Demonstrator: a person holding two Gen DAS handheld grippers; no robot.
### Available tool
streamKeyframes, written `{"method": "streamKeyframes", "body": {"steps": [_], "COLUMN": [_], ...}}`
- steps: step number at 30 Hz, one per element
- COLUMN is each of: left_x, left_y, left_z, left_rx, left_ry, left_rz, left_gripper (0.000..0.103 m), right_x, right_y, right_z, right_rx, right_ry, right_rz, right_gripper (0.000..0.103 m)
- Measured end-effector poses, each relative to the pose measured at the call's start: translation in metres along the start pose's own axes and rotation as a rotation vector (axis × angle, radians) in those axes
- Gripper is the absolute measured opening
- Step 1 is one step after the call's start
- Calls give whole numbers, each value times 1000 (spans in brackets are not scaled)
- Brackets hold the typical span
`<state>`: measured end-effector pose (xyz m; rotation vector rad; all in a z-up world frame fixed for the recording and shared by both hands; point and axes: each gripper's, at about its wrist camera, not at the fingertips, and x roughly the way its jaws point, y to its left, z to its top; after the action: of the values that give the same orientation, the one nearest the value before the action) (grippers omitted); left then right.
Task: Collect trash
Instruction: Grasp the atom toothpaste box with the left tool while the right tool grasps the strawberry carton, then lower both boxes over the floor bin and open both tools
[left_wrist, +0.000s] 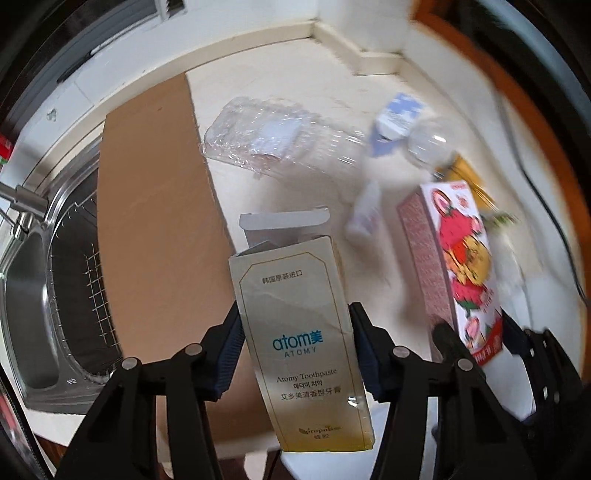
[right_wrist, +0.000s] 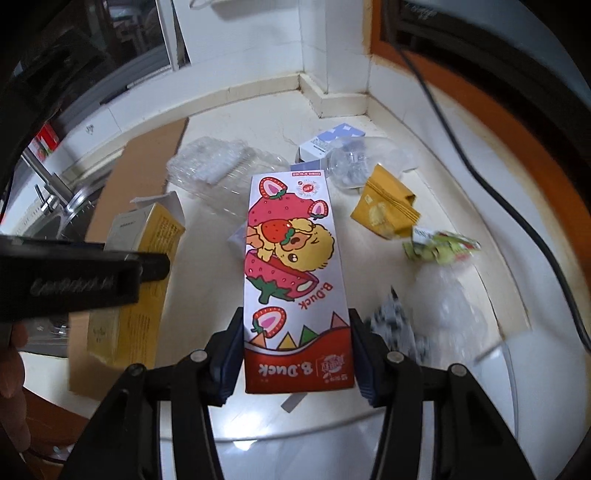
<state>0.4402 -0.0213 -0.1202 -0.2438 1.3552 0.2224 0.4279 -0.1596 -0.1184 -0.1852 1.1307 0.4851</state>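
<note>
Left gripper is clamping the toothpaste box across its long sides, blue pads pressed against both edges. The box's top flap is hanging open and it is sitting clear above the brown cardboard sheet and the pale countertop.

Right gripper is squeezing the strawberry carton near its red bottom band, both pads touching its sides. The carton is pointing away from the camera, over the countertop clutter. In the left wrist view the same carton is showing just right of the toothpaste box, with the two near each other but apart.

Loose trash is lying on the counter:
- clear plastic clamshell near the cardboard edge
- small blue-and-white box toward the back corner
- crumpled clear bottle beside it
- yellow pouch
- green wrapper further right
- small white bottle, blurred, only clear in the left view

Steel sink is sitting left of the cardboard. A black cable is running along the right side.
</note>
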Motion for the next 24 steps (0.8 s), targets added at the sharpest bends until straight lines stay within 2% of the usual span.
{"method": "streamKeyframes", "body": {"steps": [8,15,24], "left_x": [-74,-131,-153], "left_y": [33,85,145], "left_z": [-71,-147,-236], "left_rx": [147,258,375], "left_ry": [-40,-82,-89], "left_rz": [-114,-212,-284], "left_gripper": [53,53,53], "right_x": [-83,-136,-171], "right_y": [42,94,174], "right_z": [-51,-105,-187], "right_rx": [115,196,305], "right_ry": [-58,-91,-103], "right_rz": [13,16,42], "right_gripper": [51,51,51]}}
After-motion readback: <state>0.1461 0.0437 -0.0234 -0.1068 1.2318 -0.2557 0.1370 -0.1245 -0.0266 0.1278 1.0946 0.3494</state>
